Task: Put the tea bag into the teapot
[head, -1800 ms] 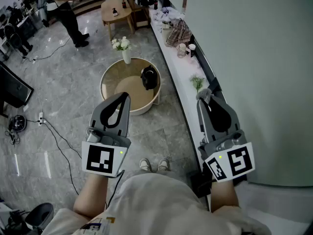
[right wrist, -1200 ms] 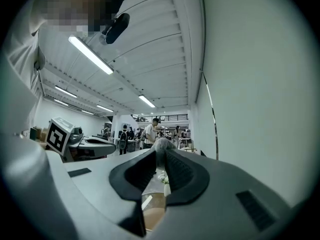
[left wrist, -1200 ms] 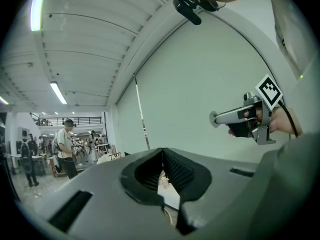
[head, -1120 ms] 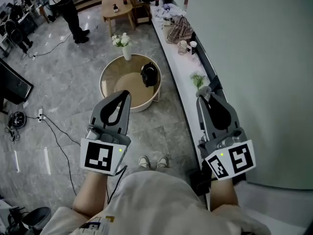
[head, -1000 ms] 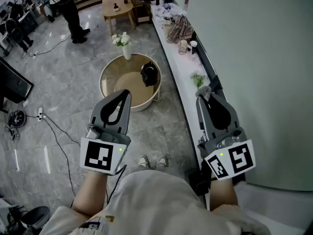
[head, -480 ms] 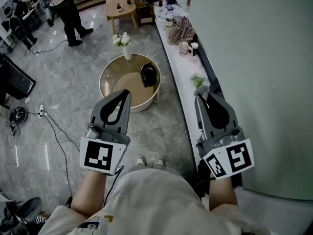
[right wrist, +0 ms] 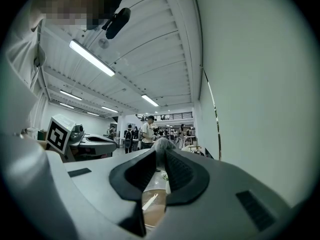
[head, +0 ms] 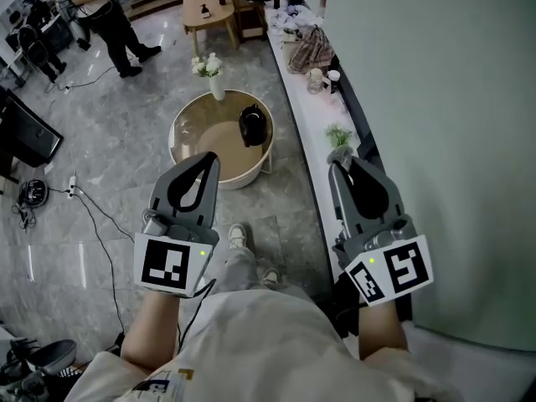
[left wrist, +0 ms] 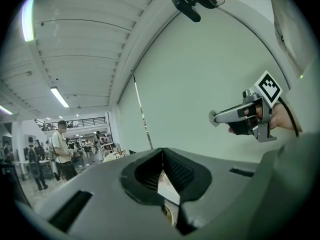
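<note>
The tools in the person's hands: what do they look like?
The left tool and right tool are grey wedges with black ribbed pads. Each carries a white cube with black square markers and a green light. The person's shirt is pale.

Lab hall: staged coffee table [head: 201,145], floor cables [head: 102,227], people [head: 113,22] standing around.

No legible text, label, brand or number anywhere (far things too small).

Grey marble floor [head: 126,149], round table [head: 203,147], pale wall [head: 435,99]
</note>
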The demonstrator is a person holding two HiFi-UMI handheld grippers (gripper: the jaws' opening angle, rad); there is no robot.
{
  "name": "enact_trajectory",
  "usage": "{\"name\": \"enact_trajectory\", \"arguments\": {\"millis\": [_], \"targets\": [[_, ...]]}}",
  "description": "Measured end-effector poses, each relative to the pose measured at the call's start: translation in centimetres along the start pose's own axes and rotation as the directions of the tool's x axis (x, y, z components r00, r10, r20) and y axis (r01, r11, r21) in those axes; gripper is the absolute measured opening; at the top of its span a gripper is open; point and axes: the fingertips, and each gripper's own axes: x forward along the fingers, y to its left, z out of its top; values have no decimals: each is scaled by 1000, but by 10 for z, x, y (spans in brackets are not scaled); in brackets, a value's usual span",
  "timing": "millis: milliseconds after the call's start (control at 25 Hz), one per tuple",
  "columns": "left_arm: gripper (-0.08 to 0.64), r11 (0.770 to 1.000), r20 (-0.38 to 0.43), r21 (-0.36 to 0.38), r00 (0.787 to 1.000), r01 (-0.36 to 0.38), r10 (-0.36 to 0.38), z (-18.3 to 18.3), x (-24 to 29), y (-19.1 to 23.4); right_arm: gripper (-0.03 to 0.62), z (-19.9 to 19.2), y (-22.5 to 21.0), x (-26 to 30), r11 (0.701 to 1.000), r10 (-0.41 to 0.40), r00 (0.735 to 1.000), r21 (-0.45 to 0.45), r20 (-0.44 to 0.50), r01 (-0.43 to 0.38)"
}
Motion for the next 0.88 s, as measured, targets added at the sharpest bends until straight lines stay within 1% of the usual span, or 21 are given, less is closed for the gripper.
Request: {"name": "enact_trajectory", "arguments": {"millis": [160, 400, 640, 880], "targets": [[9, 1000, 6, -4, 1000, -6, 6, -4, 5, 2, 50, -3, 0, 4, 1000, 9, 1000, -5, 1, -9], [8, 1000, 21, 20, 1000, -3, 3, -13, 15, 9, 49, -16, 3, 23, 1000, 20, 1000, -5, -9, -20], [8, 1000, 17, 2, 1000, 0, 0, -29, 37, 27, 51, -26, -1, 53, 999, 31, 999, -14, -23, -31], [8, 1000, 14, -1, 1000, 6, -6, -38, 63, 52, 50, -34, -8, 91, 999, 34, 999, -10, -34, -34]]}}
